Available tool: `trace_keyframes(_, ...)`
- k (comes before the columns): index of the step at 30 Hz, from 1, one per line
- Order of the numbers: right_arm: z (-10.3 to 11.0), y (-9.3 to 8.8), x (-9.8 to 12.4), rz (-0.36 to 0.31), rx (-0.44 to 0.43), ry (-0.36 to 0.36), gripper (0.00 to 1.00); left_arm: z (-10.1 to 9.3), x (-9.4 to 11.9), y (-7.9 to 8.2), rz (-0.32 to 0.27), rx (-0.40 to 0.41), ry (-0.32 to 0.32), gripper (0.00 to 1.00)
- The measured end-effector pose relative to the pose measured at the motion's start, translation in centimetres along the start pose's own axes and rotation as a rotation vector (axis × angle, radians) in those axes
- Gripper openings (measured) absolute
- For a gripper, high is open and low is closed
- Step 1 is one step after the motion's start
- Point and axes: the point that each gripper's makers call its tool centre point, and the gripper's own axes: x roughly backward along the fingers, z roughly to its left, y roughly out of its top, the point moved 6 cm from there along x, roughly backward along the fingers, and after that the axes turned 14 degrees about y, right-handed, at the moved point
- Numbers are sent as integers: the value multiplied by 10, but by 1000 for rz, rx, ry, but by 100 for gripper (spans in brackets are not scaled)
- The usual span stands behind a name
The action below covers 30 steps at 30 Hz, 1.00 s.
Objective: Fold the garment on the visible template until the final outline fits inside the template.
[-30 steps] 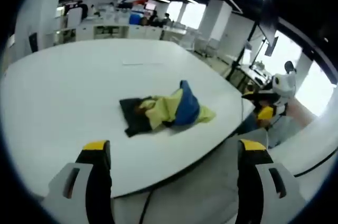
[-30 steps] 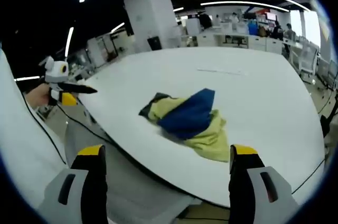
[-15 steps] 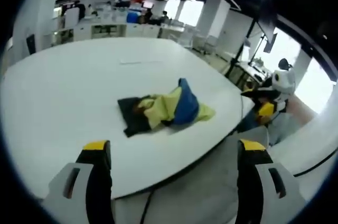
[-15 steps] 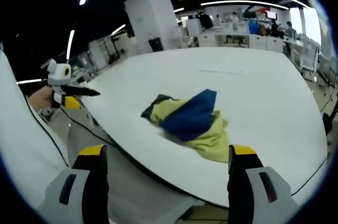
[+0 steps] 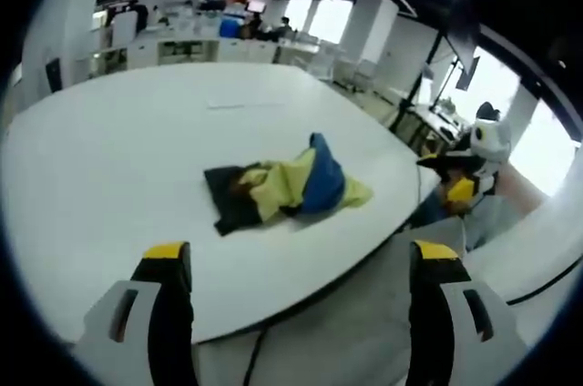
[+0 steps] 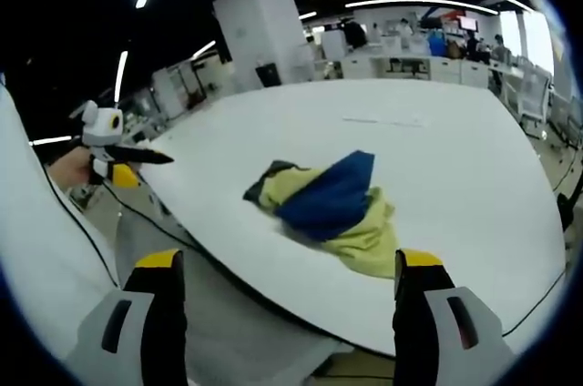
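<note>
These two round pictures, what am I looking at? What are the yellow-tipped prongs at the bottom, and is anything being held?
No robot here: a person holds a two-jaw tool in each hand, and a fisheye camera rides on each tool, looking forward along its jaws. The yellow-tipped prongs are those jaws.

In the left gripper view, the left gripper stands open and holds nothing. Off to the right you can see the right gripper in the person's other hand. In the right gripper view, the right gripper's own jaws are also open and empty, and the left gripper shows far off on the left.

On the big white table lies a crumpled garment, yellow and blue with a dark part. It is meant to be folded, but neither tool touches it yet.
</note>
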Motion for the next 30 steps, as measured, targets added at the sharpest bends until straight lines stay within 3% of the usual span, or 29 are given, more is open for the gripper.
trace_keyframes(30, -4, 1, -3, -5, -9, -4, 95, 3, -10, 0, 14, -18, -4, 96)
